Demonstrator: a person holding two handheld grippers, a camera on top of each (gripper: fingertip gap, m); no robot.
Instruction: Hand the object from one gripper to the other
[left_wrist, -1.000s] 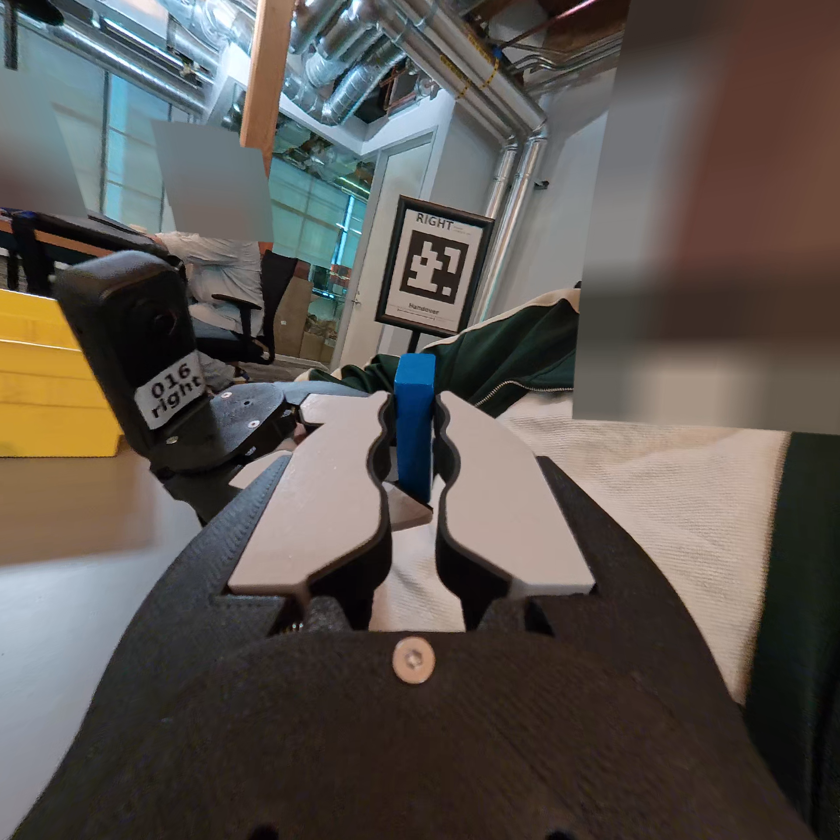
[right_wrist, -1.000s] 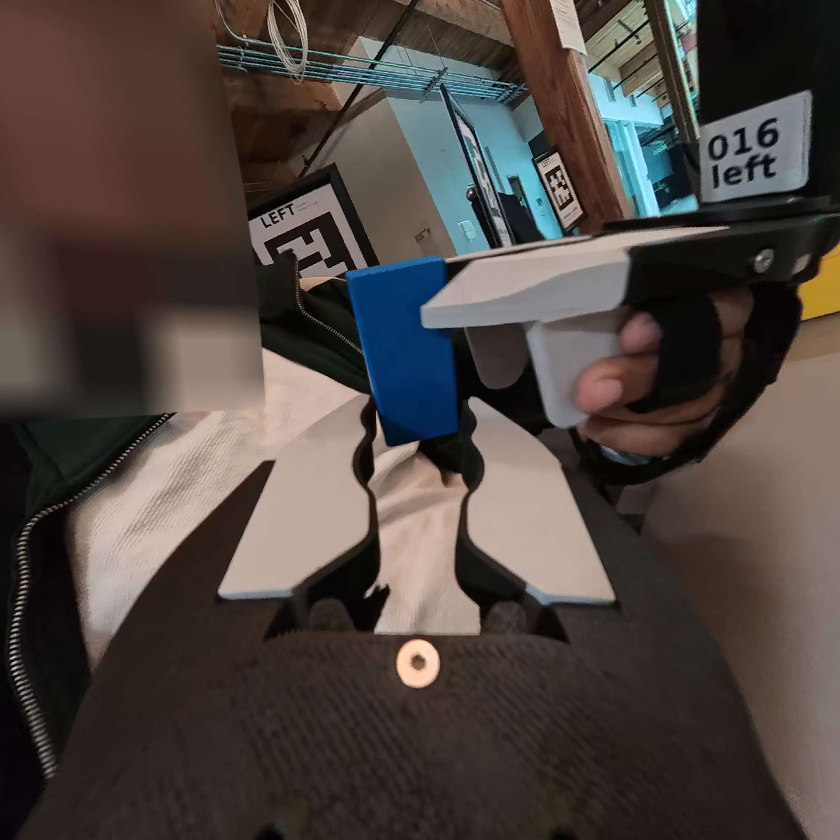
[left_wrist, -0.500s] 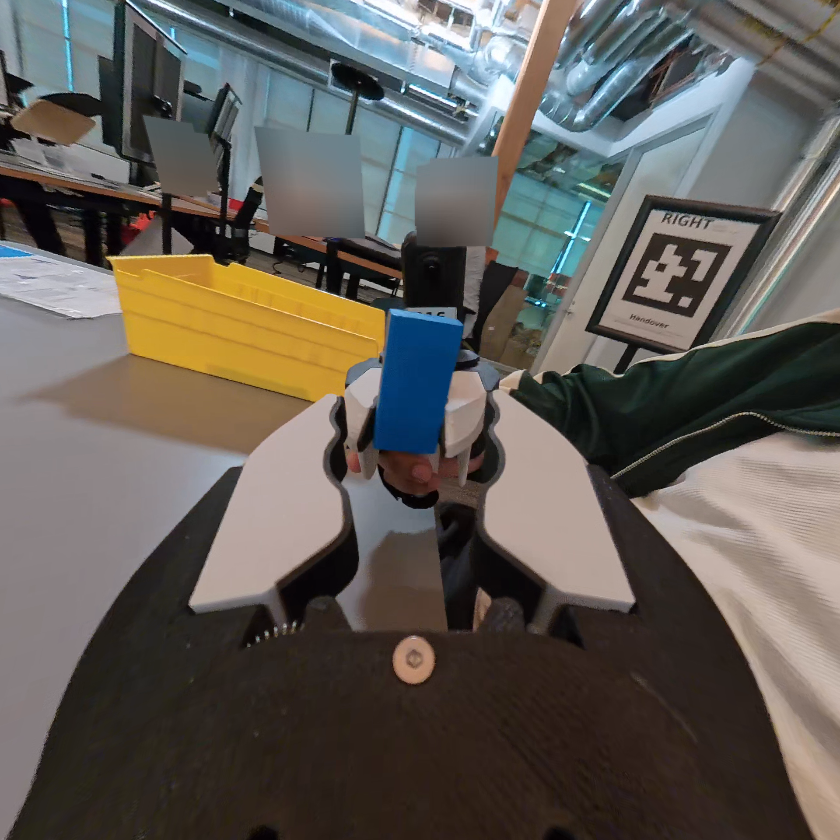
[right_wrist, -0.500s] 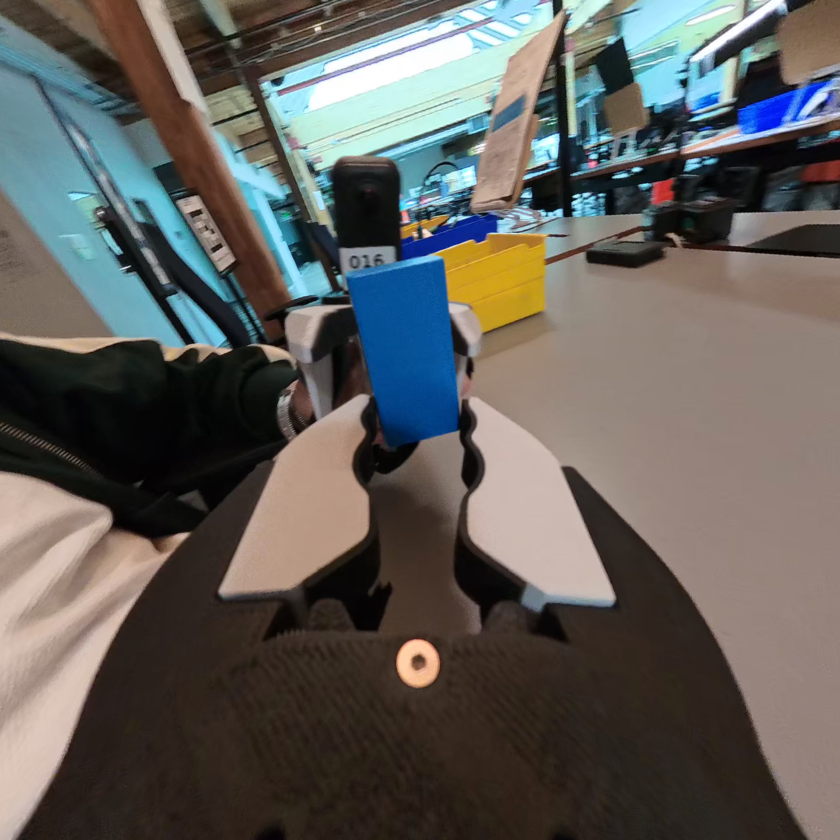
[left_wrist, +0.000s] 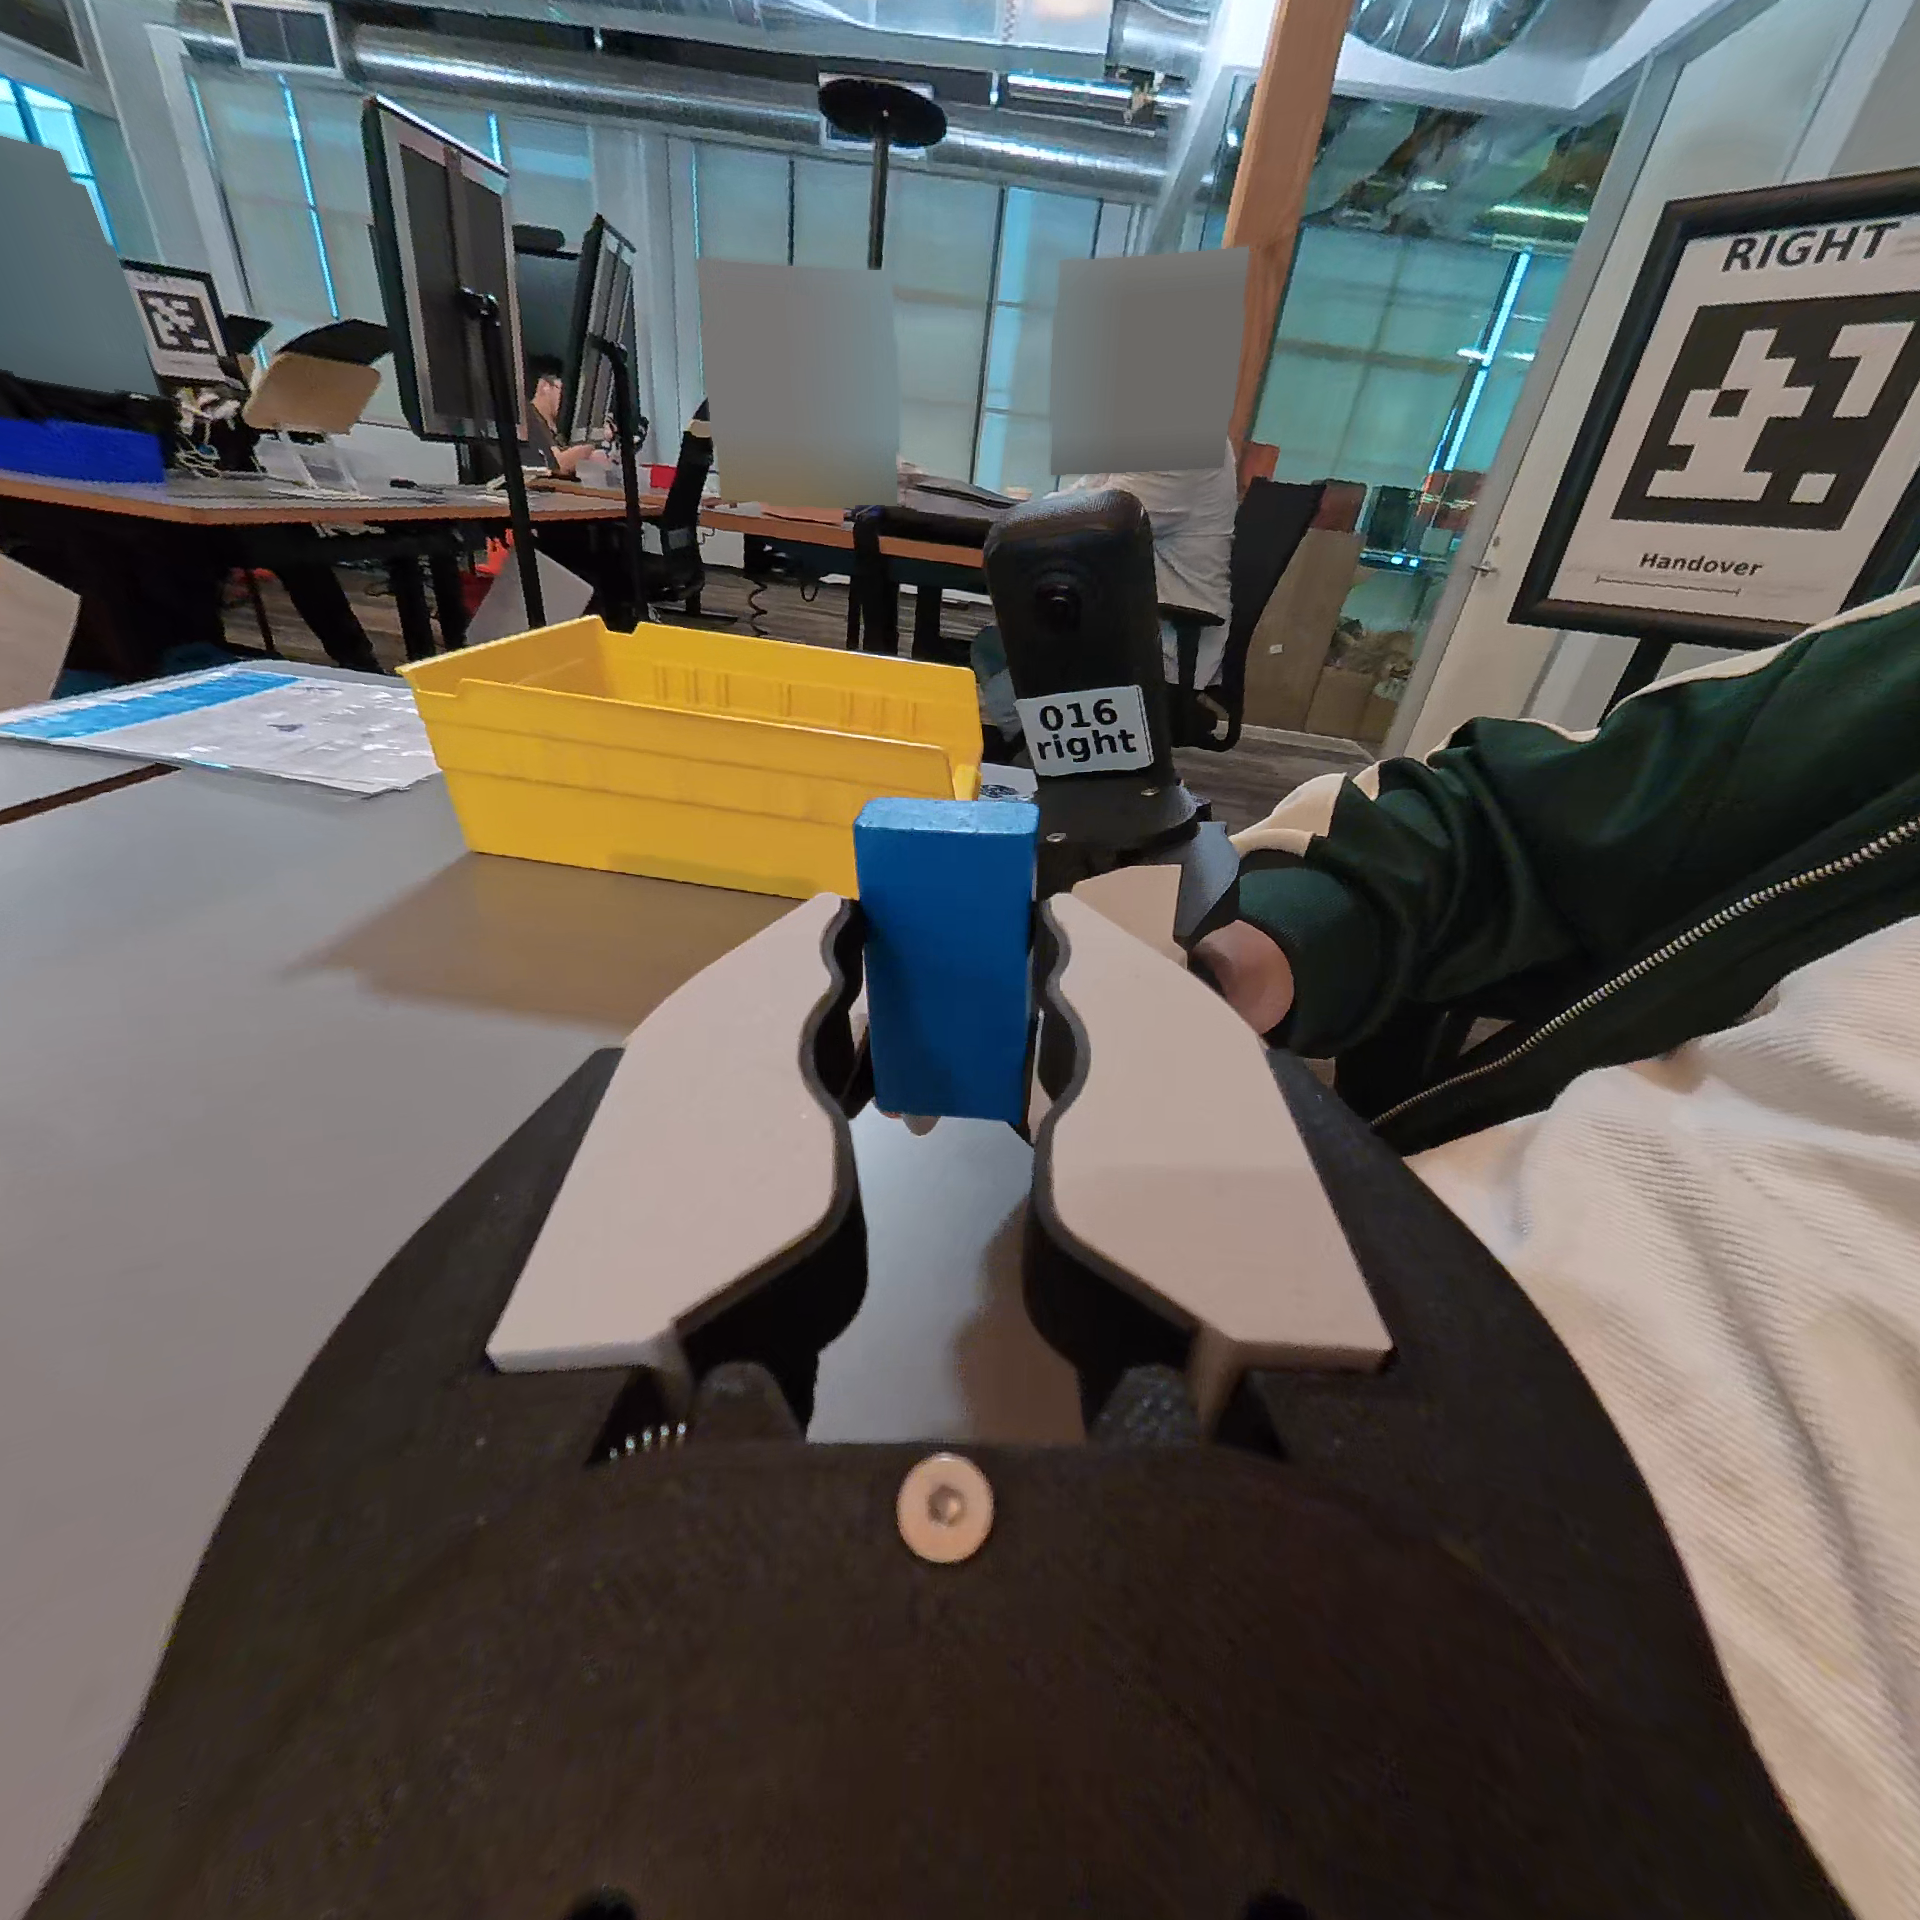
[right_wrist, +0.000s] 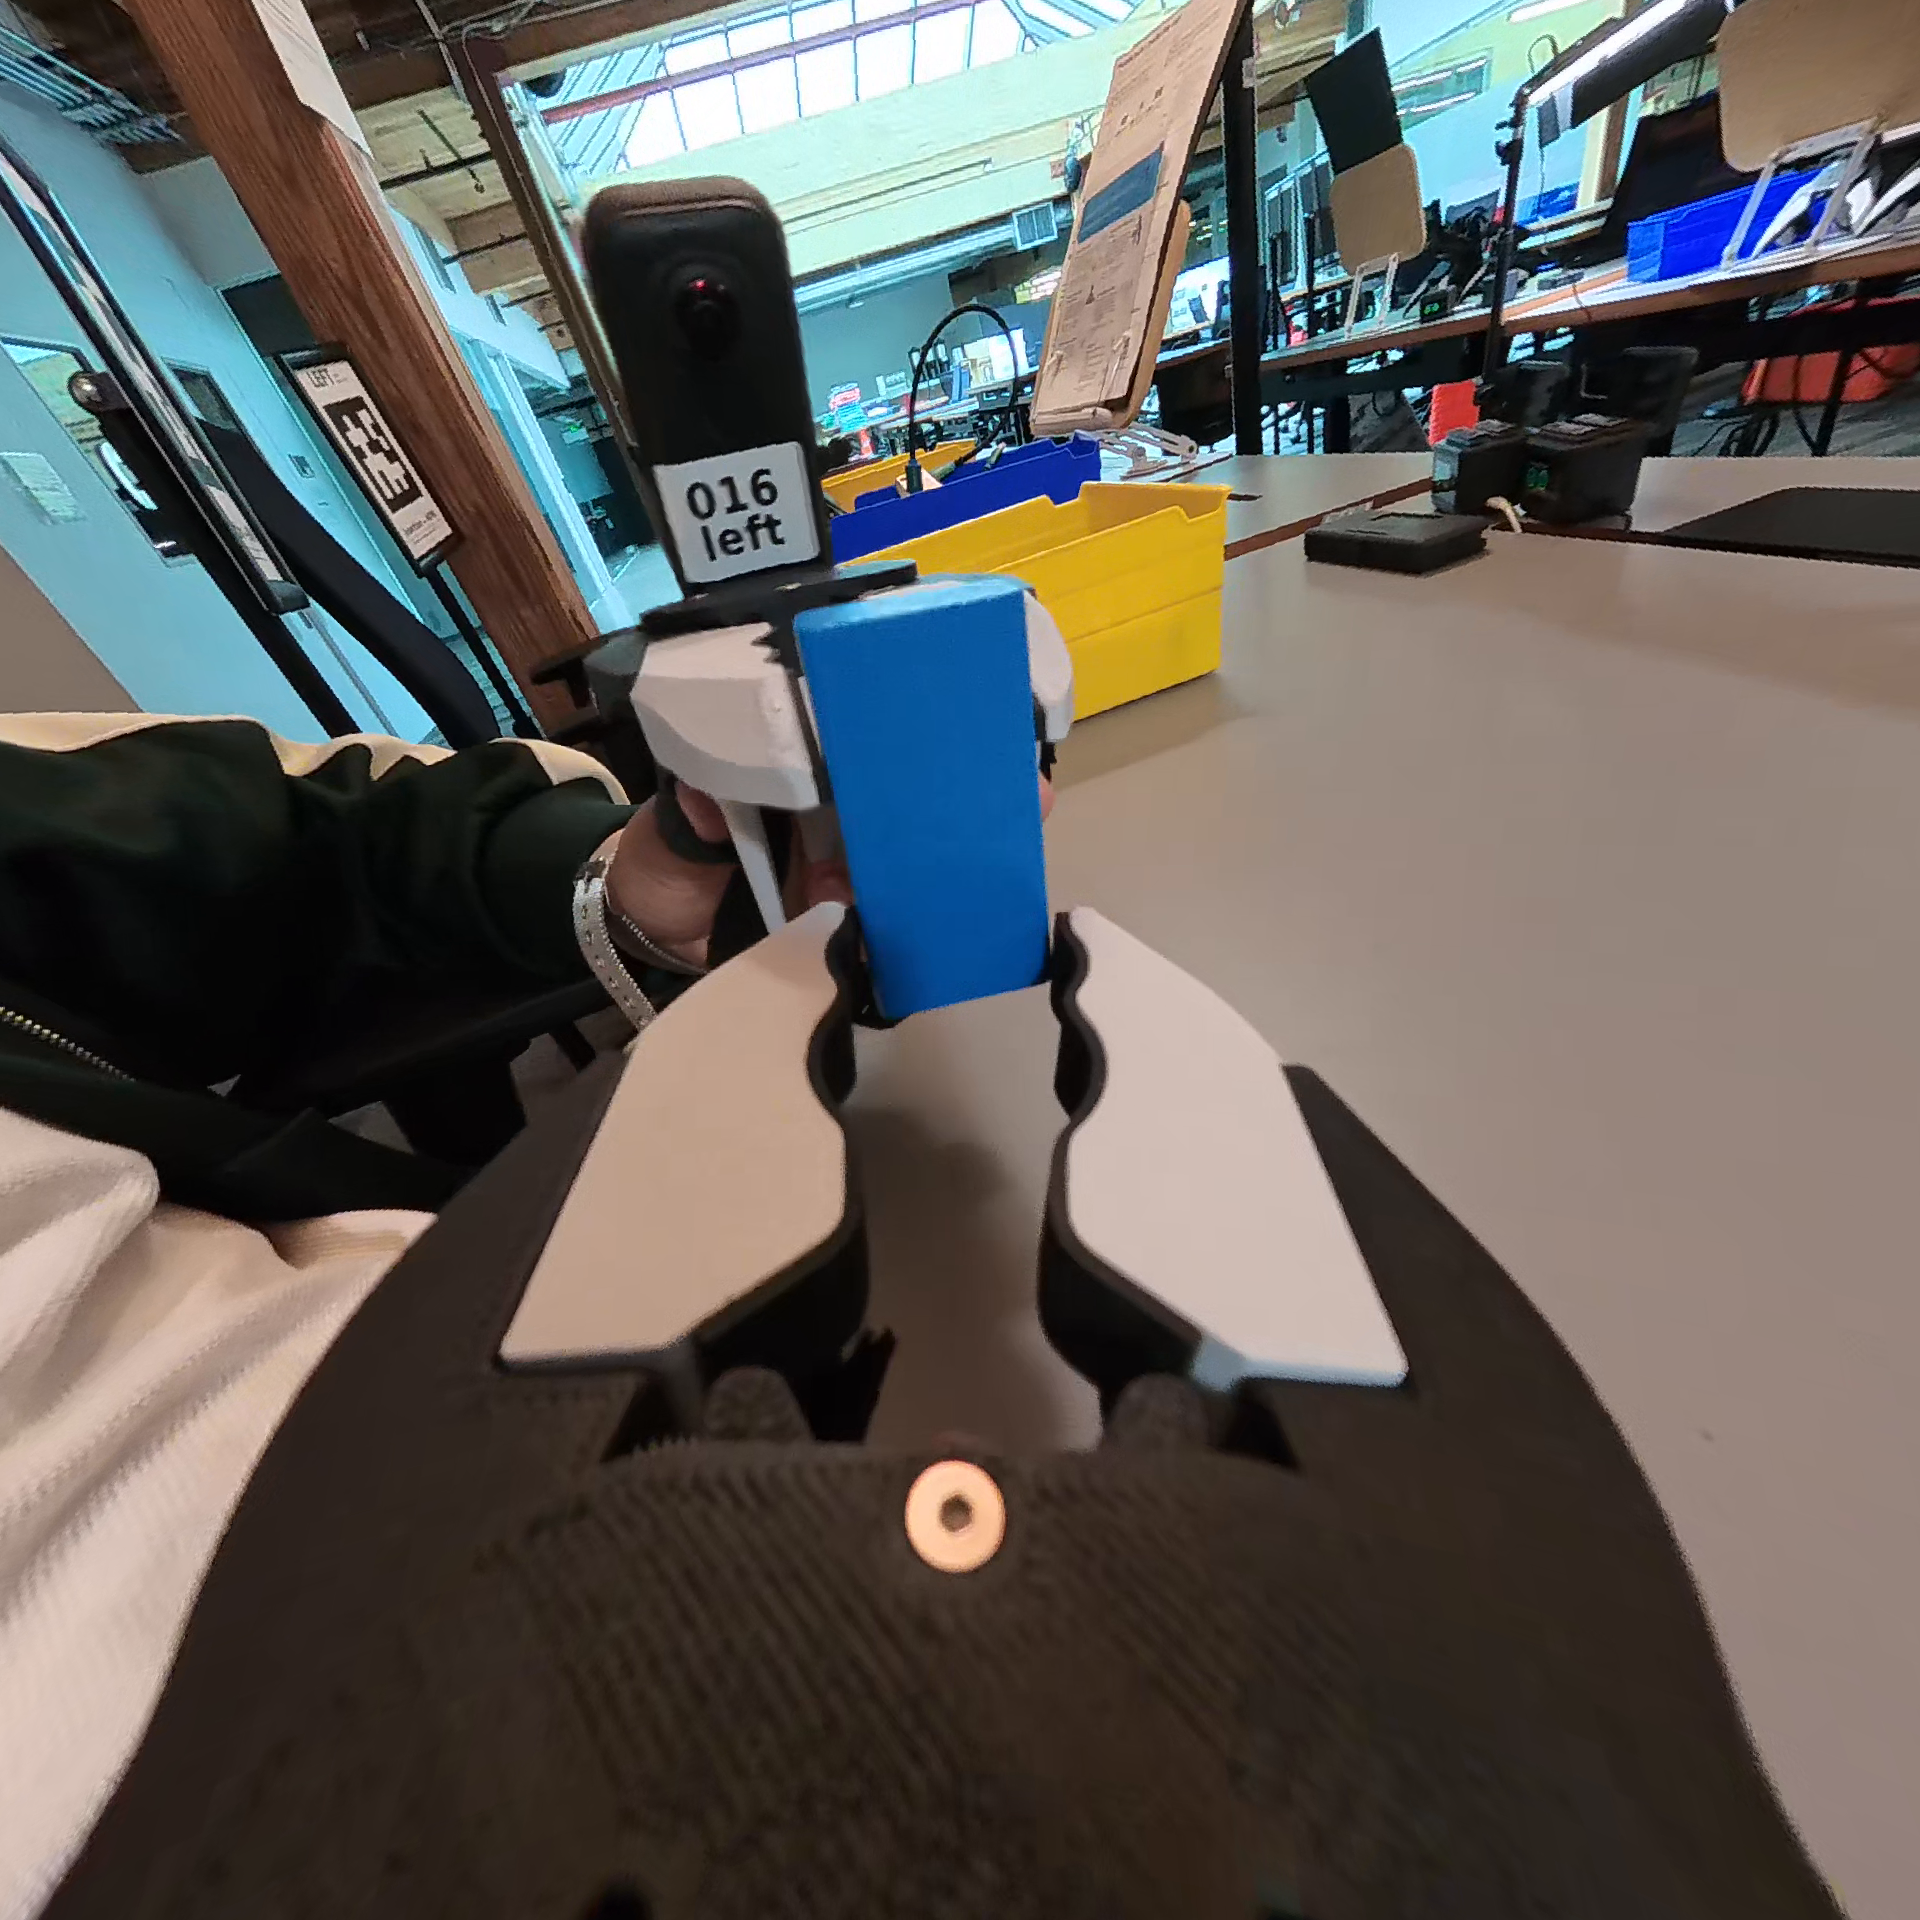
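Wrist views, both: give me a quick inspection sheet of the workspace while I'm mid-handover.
Surface: grey table, mostly bare near the grippers.
Job's things: blue block, upright, held in the air above the table.
Clutter: yellow bin, blue bin behind it, papers, black box.
Grippers: left gripper shut on the block's sides; right gripper flanks the block's lower end, contact unclear.
Cables: black cable looping up behind the bins.
Surroundings: marker sign, wooden post, monitors, people seated at far desks.
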